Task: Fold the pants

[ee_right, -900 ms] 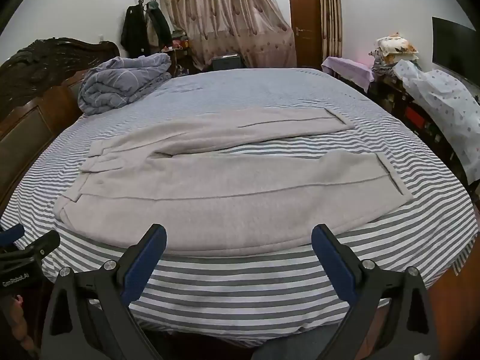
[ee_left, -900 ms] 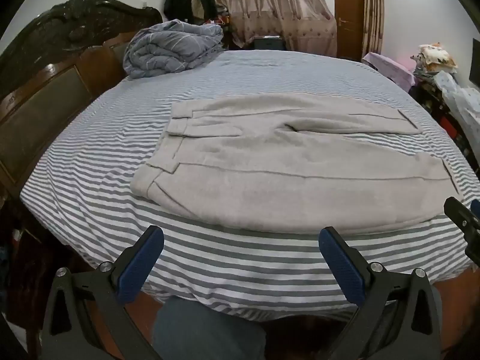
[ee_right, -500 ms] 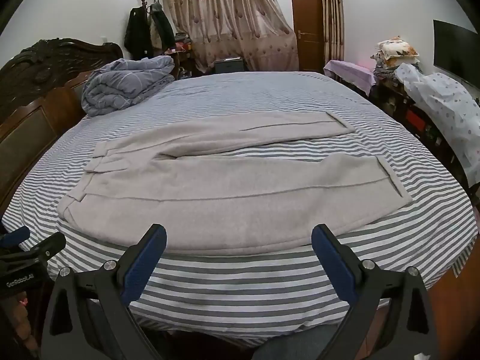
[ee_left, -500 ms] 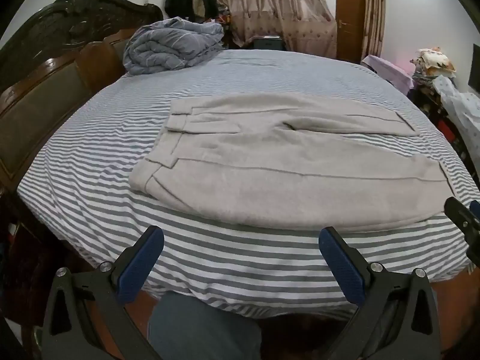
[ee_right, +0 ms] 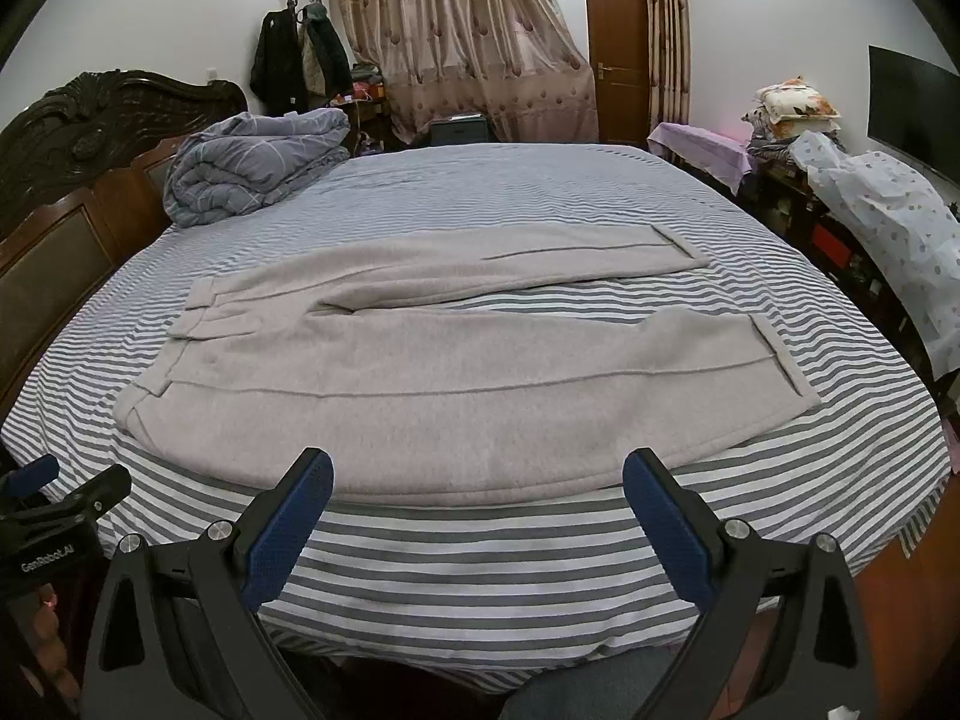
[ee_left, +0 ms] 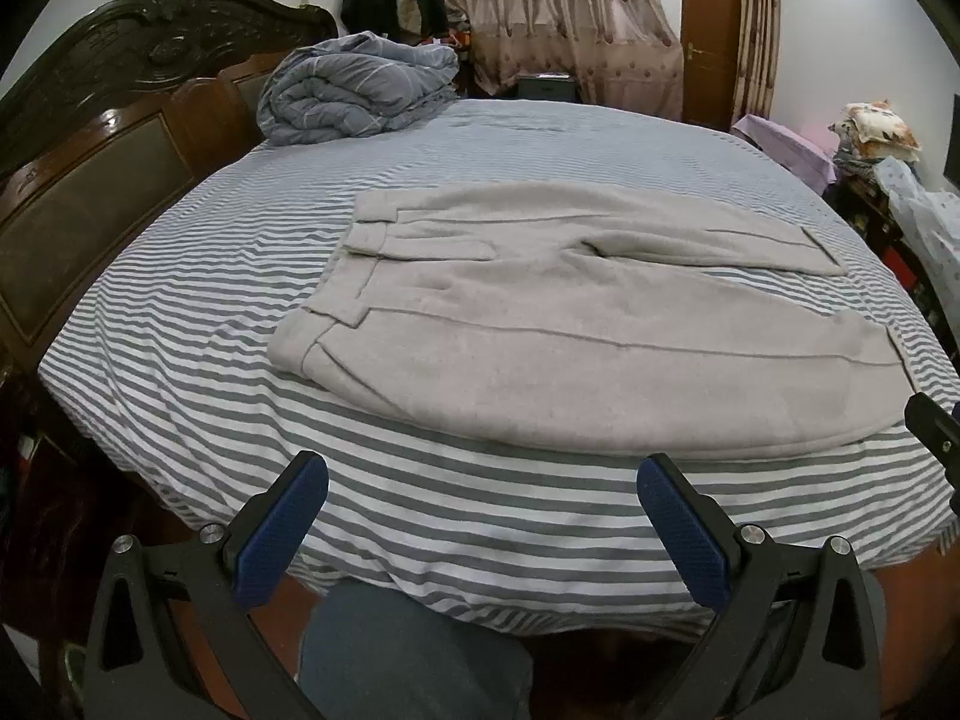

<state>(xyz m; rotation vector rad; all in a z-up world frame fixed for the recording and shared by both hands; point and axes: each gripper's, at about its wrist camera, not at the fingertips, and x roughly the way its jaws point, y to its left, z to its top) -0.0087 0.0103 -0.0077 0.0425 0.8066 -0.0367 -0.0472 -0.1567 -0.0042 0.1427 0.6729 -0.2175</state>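
Light grey pants [ee_left: 570,324] lie flat on the striped bed, waistband at the left, both legs stretched to the right with a gap between them; they also show in the right wrist view [ee_right: 432,372]. My left gripper [ee_left: 480,516] is open and empty, held above the bed's near edge, short of the pants. My right gripper [ee_right: 477,510] is open and empty, just short of the near leg's edge. The left gripper's tip shows at the left edge of the right wrist view [ee_right: 54,498].
The bed [ee_left: 180,324] has a grey and white striped sheet. A folded blue quilt [ee_left: 354,90] lies at the far left by the dark wooden headboard [ee_left: 90,180]. Cluttered furniture and covered items [ee_right: 870,204] stand along the right side.
Both grippers have risen and pulled back slightly, so the pants sit a little lower and farther in view. The pants have not moved. Both grippers stay open.
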